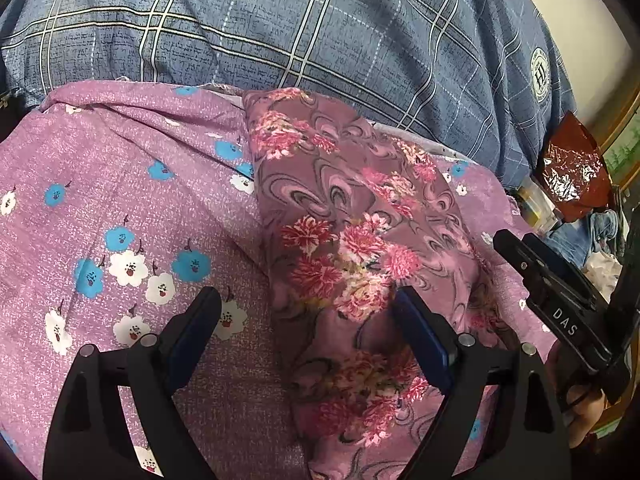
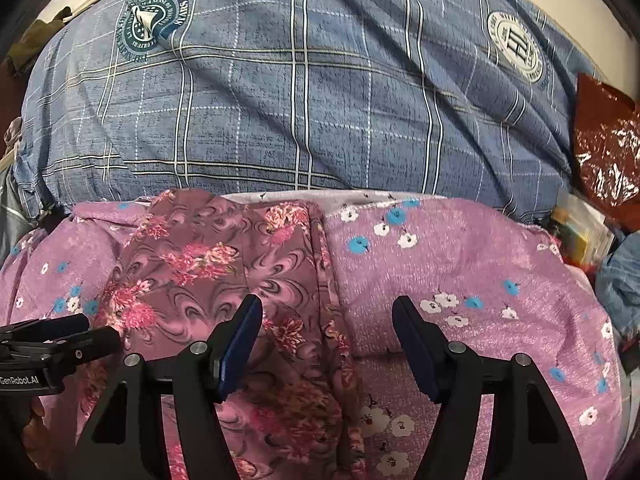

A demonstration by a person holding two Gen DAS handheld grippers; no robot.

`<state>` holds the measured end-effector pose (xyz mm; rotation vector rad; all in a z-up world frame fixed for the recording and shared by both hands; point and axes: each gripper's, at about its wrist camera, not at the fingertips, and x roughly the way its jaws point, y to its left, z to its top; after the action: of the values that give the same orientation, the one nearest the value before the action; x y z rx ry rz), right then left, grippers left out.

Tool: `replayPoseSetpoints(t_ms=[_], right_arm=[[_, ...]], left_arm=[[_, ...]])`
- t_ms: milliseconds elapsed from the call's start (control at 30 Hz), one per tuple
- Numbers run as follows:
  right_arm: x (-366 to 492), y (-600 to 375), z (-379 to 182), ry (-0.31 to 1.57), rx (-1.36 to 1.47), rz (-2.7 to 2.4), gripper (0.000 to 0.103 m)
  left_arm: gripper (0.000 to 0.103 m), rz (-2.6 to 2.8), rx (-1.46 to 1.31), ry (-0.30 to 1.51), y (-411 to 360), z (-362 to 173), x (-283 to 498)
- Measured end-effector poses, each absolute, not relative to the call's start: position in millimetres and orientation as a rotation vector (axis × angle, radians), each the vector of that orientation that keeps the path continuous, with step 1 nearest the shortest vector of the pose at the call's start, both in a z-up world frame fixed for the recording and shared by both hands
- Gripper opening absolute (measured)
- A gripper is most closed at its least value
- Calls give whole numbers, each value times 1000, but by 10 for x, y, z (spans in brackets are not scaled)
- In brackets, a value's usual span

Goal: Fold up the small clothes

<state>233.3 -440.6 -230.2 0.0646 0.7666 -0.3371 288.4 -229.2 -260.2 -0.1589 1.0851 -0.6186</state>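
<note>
A small mauve garment with pink and red flowers (image 1: 352, 240) lies folded in a long strip on a purple sheet with blue and white flowers (image 1: 120, 200). My left gripper (image 1: 308, 308) is open above the strip's left edge, holding nothing. My right gripper (image 2: 328, 316) is open over the strip's right edge (image 2: 224, 272), also empty. The right gripper shows at the right of the left wrist view (image 1: 560, 300). The left gripper shows at the left of the right wrist view (image 2: 60, 340).
A blue plaid quilt (image 2: 300, 100) is bunched behind the purple sheet (image 2: 480, 260). A red foil bag (image 1: 572, 168) and blue cloth (image 2: 620, 280) lie at the right, by a clear box (image 2: 580, 228).
</note>
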Motion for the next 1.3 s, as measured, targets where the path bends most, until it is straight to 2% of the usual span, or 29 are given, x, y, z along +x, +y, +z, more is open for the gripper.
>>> replayPoseSetpoints(t_ms=[700, 833, 900, 1033, 1200, 1300], right_arm=[[2274, -4233, -2215, 761, -28, -342, 69], [2334, -4267, -2363, 832, 27, -291, 67], [2468, -4296, -2625, 962, 79, -240, 64], [2500, -4454, -2571, 961, 209, -212, 64], [2627, -4530, -2361, 839, 283, -203, 68], [2952, -4440, -2657, 947, 325, -150, 67]], left_arm=[[89, -623, -169, 1059, -2283, -2493, 2859], [89, -522, -80, 1092, -2294, -2601, 2900], [90, -515, -79, 1125, -2290, -2704, 2925], [89, -543, -126, 1120, -2250, -2650, 2946], [89, -569, -165, 1102, -2245, -2660, 2968], [90, -579, -102, 1114, -2371, -2738, 2926]])
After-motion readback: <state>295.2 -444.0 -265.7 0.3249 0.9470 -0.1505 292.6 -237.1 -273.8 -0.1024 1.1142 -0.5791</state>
